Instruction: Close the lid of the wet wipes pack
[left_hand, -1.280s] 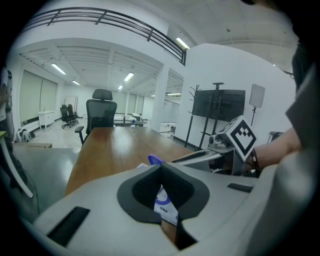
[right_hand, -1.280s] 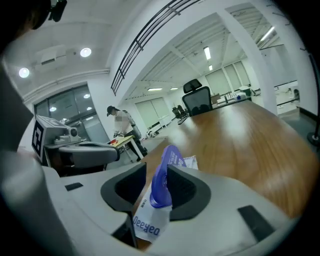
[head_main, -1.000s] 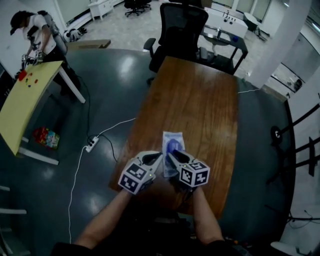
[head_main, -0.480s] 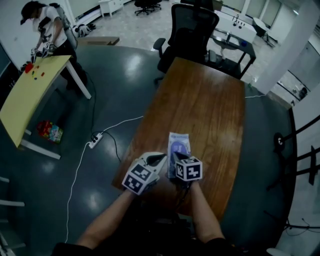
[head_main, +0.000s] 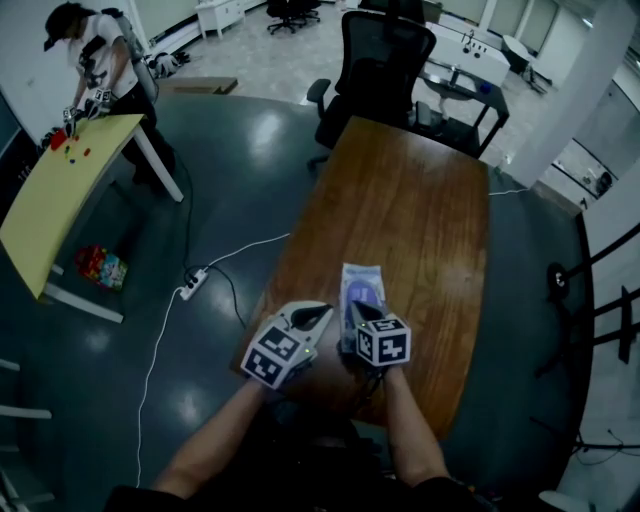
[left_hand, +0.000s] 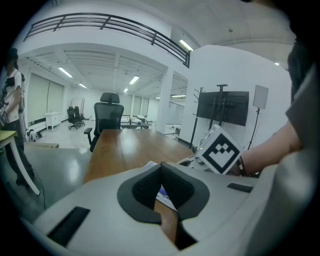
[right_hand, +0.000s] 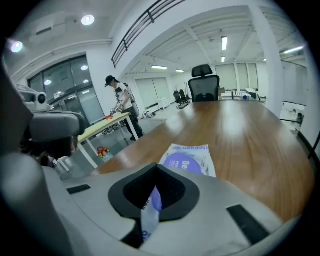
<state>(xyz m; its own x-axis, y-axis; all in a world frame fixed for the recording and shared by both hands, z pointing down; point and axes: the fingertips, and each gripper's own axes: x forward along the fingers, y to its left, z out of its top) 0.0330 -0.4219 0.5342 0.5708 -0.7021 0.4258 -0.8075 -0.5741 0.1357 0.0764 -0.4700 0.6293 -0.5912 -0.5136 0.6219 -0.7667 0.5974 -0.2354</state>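
The wet wipes pack (head_main: 362, 285), white with a blue-purple label, lies flat on the brown table (head_main: 400, 190) near its front end; it also shows as the pack (right_hand: 189, 159) just ahead of the right jaws. My right gripper (head_main: 360, 313) sits at the pack's near end. The right gripper (right_hand: 156, 174) is shut on the thin blue-and-white lid flap (right_hand: 149, 212), which stands up between its pads. My left gripper (head_main: 322, 313) hovers just left of the pack. The left gripper (left_hand: 161, 167) is shut with nothing held; a strip of the pack (left_hand: 164, 195) shows under its jaws.
A black office chair (head_main: 385, 55) stands at the table's far end. Off to the left a person (head_main: 95, 50) works at a yellow table (head_main: 50, 190). A power strip with a white cable (head_main: 188, 286) lies on the dark floor.
The right gripper's jaws have gone from open to shut on the lid flap, and the gripper has rolled a little. The left gripper has stayed put.
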